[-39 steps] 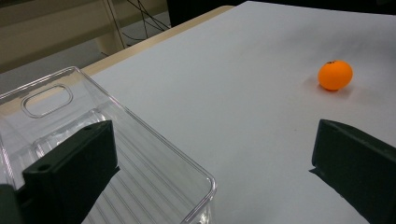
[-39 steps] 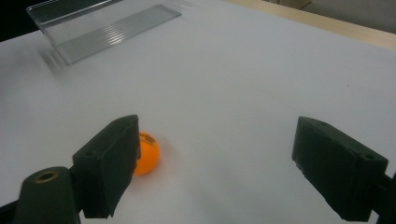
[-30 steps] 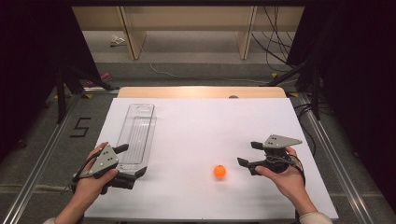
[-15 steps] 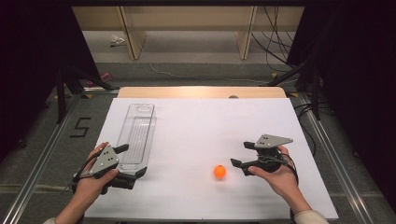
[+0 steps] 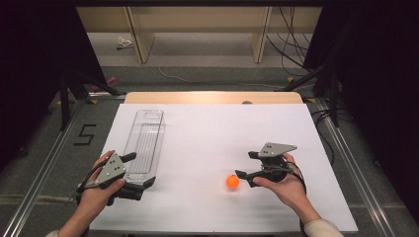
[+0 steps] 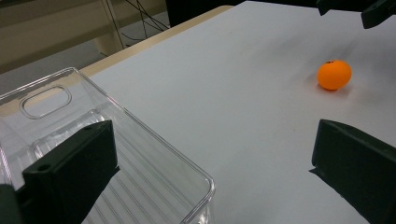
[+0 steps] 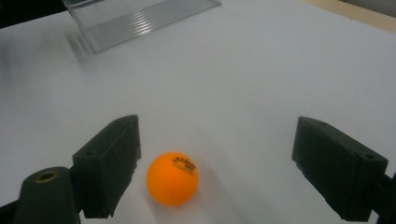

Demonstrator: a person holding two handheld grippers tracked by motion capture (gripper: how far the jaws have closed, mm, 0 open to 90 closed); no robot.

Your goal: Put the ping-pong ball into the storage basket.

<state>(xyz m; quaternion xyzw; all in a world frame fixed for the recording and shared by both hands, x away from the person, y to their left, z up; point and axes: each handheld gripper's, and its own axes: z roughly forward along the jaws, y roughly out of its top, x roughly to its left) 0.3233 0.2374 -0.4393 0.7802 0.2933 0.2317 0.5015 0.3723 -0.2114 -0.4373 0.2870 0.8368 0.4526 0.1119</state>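
Observation:
An orange ball (image 5: 232, 181) lies on the white table sheet (image 5: 212, 133), right of centre near the front. My right gripper (image 5: 245, 164) stands open just right of it. In the right gripper view the ball (image 7: 173, 178) sits low between the wide jaws of the right gripper (image 7: 219, 144), close to the left one and touching neither. A long clear plastic tray (image 5: 145, 140) lies on the left. My left gripper (image 5: 141, 171) is open at the tray's near end. In the left gripper view, the left gripper (image 6: 210, 140) has one jaw over the tray (image 6: 140, 154); the ball (image 6: 334, 74) lies far right.
A wooden table edge (image 5: 212, 97) runs along the back of the white sheet. Metal rails (image 5: 346, 148) flank the table. Cables (image 5: 291, 54) and shelf legs stand on the floor beyond. The right gripper's black jaws (image 6: 373, 9) show at the top right of the left gripper view.
My right gripper has moved left and slightly nearer, closing in on the orange ball. The left gripper, tray and ball have stayed in place.

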